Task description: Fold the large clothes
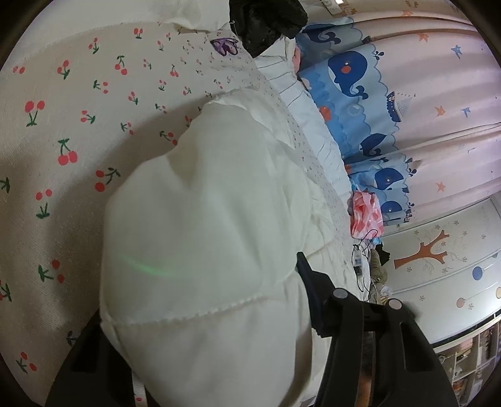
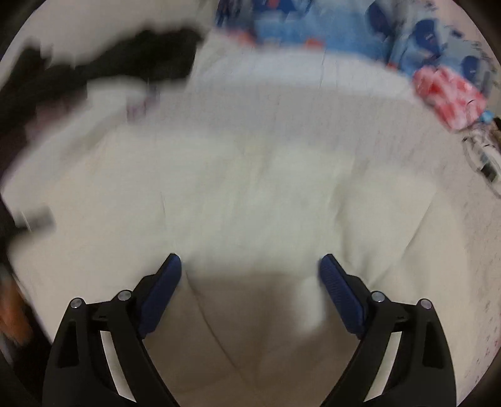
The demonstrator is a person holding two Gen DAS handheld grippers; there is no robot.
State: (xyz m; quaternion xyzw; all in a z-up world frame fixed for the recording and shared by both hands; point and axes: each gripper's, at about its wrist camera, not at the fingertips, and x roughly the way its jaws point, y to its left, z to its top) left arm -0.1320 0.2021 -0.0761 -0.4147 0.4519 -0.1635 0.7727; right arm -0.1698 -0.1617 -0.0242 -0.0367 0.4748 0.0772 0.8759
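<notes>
A large white garment (image 1: 203, 238) hangs bunched over my left gripper (image 1: 250, 300) and hides most of its fingers; only the right finger (image 1: 313, 288) shows. The gripper is shut on the cloth and holds it above the cherry-print bed sheet (image 1: 62, 125). In the blurred right wrist view the white garment (image 2: 250, 175) lies spread on the bed. My right gripper (image 2: 250, 266) is open just above it, blue pads (image 2: 162, 291) wide apart, with nothing between them.
Black clothing (image 1: 266, 22) lies at the bed's far end; it also shows in the right wrist view (image 2: 125, 59). A whale-print curtain (image 1: 360, 78) hangs beside the bed. A red-white bag (image 1: 364, 216) and a cabled charger (image 1: 358, 263) sit by the bed edge.
</notes>
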